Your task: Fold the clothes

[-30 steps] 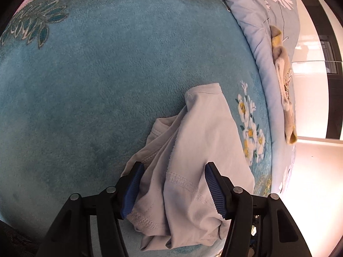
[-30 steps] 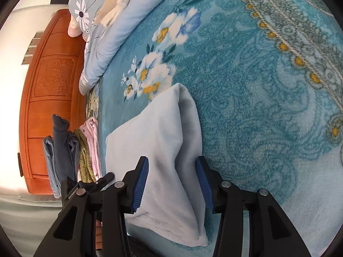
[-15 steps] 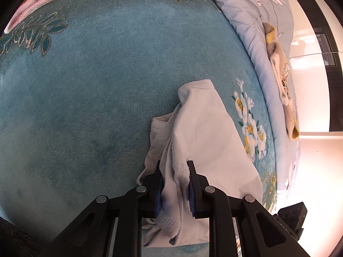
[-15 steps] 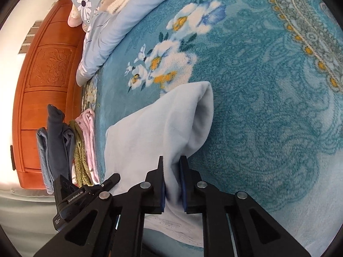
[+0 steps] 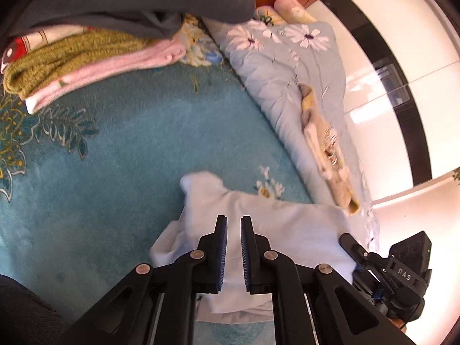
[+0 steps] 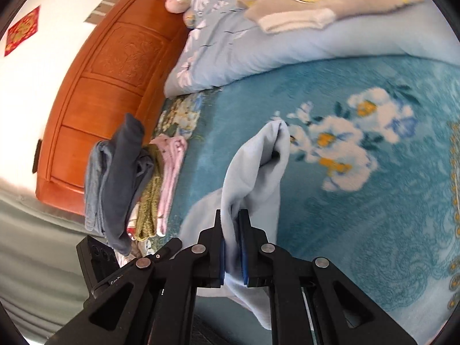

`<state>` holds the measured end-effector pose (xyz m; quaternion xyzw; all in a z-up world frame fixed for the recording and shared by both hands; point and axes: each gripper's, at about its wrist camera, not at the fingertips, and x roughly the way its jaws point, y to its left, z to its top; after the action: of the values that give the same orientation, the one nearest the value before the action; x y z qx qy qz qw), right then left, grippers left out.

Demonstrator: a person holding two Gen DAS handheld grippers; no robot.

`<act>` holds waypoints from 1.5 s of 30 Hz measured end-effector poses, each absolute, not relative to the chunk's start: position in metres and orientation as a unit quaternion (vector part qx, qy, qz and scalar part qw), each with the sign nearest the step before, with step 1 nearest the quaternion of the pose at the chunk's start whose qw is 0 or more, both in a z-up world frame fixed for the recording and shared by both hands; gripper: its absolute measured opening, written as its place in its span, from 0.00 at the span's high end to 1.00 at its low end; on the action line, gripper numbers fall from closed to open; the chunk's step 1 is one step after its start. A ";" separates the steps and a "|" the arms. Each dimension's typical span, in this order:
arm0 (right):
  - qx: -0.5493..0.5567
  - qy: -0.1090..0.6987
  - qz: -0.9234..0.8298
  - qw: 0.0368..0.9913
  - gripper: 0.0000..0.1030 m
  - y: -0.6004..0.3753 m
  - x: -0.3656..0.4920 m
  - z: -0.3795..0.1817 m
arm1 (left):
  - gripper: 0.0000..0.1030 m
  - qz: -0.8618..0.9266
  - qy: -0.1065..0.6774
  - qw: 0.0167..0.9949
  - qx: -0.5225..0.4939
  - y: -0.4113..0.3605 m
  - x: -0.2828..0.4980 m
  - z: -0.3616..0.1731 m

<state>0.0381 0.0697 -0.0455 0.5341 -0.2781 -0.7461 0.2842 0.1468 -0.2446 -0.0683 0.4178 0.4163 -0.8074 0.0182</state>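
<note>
Both grippers clamp the pale blue garment [image 6: 258,172] above the teal blanket [image 6: 345,230]: left gripper [image 5: 233,247] and right gripper [image 6: 232,241] each pinching cloth; folded stack [image 6: 135,184] nearby.

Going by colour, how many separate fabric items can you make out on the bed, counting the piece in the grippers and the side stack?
Pale blue garment, held by both grippers: 1
Dark grey, stack top: 1
Blue-grey: 1
Olive knit: 1
Pink: 1
Beige printed top on the quilt: 1
Total: 6

On the bed blanket [image 6: 359,230], a folded-clothes stack [image 6: 138,184] sits beside the headboard [image 6: 109,86]; a quilt [image 6: 258,51] lies behind, 1 garment [image 6: 256,166] in front.
</note>
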 end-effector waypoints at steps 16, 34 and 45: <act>0.546 -0.200 -0.750 0.317 0.97 0.030 0.024 -0.024 | 0.86 -0.755 0.471 0.061 0.452 -0.284 0.168 -0.101; 0.601 -0.320 -0.709 0.185 0.47 0.166 0.060 -0.150 | 0.08 -0.675 0.417 0.007 0.609 -0.234 0.112 -0.171; 0.610 -0.310 -0.703 0.196 0.47 0.168 0.060 -0.170 | 0.08 -0.713 0.360 -0.001 0.602 -0.225 0.102 -0.168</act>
<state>0.0599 0.1680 -0.1700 0.6102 -0.3095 -0.7025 0.1955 0.1023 -0.2245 -0.1683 0.6019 0.3605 -0.7126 -0.0014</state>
